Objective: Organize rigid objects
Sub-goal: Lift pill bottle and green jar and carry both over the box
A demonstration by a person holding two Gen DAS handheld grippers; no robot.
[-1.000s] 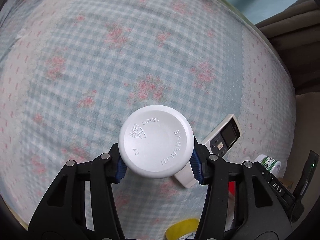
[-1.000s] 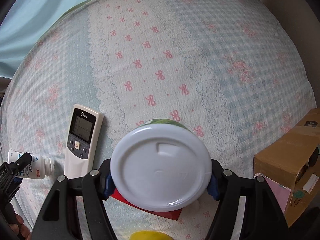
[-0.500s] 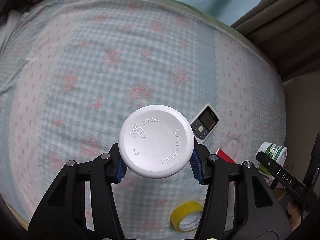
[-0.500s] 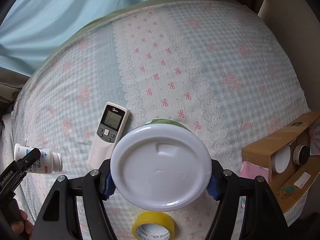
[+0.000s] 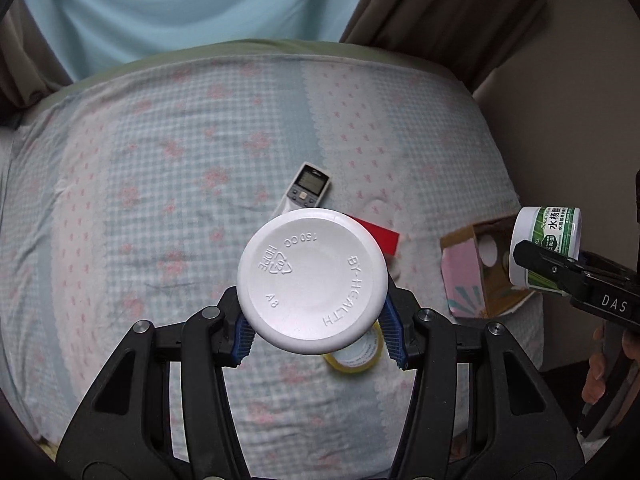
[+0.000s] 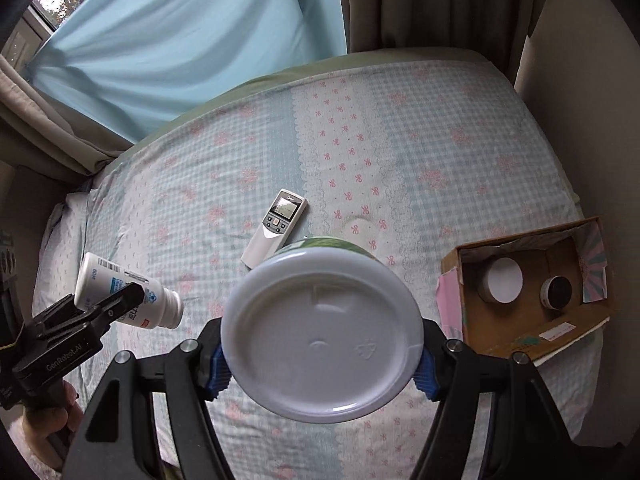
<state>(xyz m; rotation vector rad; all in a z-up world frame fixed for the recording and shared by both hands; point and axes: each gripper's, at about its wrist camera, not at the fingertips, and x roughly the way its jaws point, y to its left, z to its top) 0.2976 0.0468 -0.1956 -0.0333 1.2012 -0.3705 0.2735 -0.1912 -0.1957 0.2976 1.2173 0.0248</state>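
Both held containers — higher above bed [image 5: 160,184]

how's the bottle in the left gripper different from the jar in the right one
The white bottle in the left gripper is slim with a blue-printed label and a narrow neck; the green-labelled jar in the right gripper is squat and wider. The bottle's base is embossed HDPE; the jar's end is nearly plain. Both are white plastic, clamped and held above the bed.

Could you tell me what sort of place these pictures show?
Most likely a bedroom: a bed under a gingham floral sheet fills the view, curtains hang behind it by a window, and an air-conditioner remote lies on the bedding.
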